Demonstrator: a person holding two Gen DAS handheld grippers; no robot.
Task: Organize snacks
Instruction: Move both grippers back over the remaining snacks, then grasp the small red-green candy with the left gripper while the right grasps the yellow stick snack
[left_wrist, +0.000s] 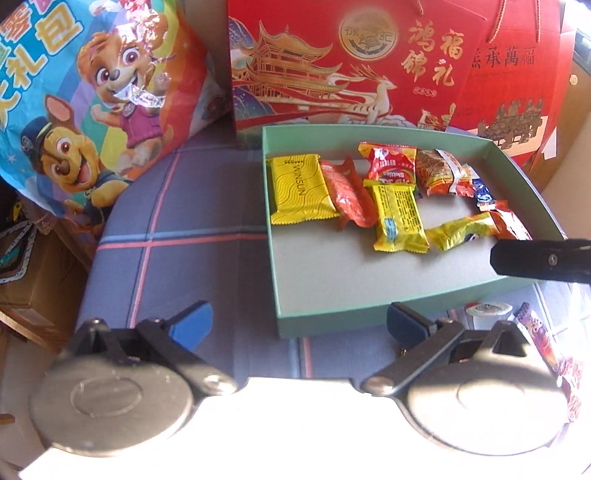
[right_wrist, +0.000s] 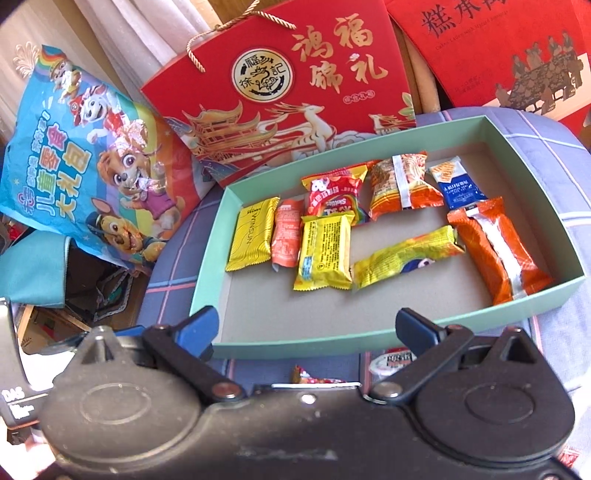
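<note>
A shallow green box (left_wrist: 332, 317) (right_wrist: 295, 347) sits on a plaid cloth and holds several snack packets: a yellow WINSUN pack (left_wrist: 301, 188) (right_wrist: 251, 234), an orange pack (left_wrist: 347, 194) (right_wrist: 286, 236), a red Skittles pack (left_wrist: 389, 160) (right_wrist: 334, 192), a yellow pack (left_wrist: 399, 218) (right_wrist: 325, 251) and a large orange pack (right_wrist: 498, 247). My left gripper (left_wrist: 299, 323) is open and empty before the box's near left corner. My right gripper (right_wrist: 306, 328) is open and empty above the near wall; part of it (left_wrist: 543, 258) shows over the box's right side.
A cartoon-dog snack bag (left_wrist: 85, 110) (right_wrist: 99, 173) leans at the back left. Red gift bags (left_wrist: 354, 62) (right_wrist: 288, 85) stand behind the box. A small round cup (right_wrist: 391, 360) (left_wrist: 487, 310) and a loose wrapped snack (right_wrist: 314, 376) lie on the cloth before the box.
</note>
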